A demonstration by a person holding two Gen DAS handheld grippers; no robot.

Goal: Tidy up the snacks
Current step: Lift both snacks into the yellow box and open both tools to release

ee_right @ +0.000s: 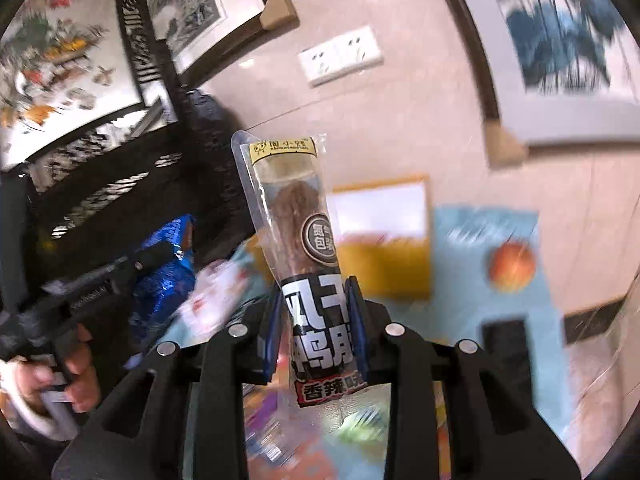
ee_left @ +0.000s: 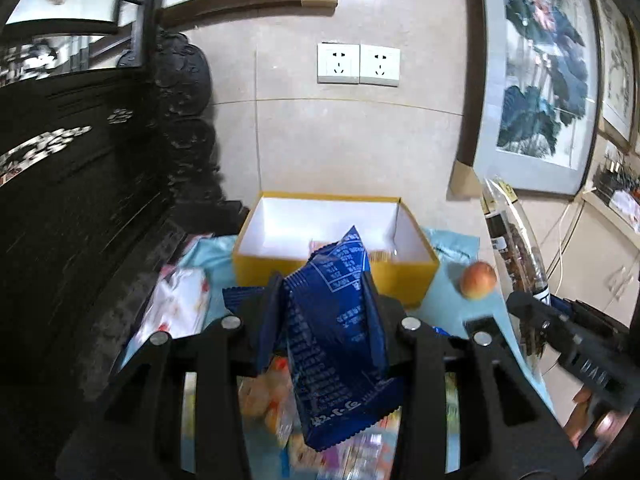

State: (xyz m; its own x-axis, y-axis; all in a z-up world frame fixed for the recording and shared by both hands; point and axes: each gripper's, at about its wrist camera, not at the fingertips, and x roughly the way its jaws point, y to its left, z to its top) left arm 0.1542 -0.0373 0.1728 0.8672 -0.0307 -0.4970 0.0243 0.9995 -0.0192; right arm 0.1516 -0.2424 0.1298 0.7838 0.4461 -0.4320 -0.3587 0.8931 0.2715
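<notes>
My left gripper [ee_left: 326, 292] is shut on a blue snack packet [ee_left: 340, 344] and holds it above the table, just in front of an open yellow box [ee_left: 336, 276] with a white inside. The box holds a couple of small snacks [ee_left: 320, 246]. My right gripper [ee_right: 316, 304] is shut on a long clear packet of dried meat with a black label [ee_right: 300, 232], held upright. That packet also shows in the left wrist view [ee_left: 516, 248] at the right. The box shows blurred in the right wrist view [ee_right: 384, 256].
A light blue cloth [ee_left: 448, 280] covers the table. An apple [ee_left: 478, 275] lies right of the box. A white snack bag [ee_left: 176, 308] lies left of it, and several colourful packets [ee_left: 272, 400] lie below my grippers. Dark carved furniture [ee_left: 100, 200] stands at the left; a tiled wall with sockets [ee_left: 358, 65] is behind.
</notes>
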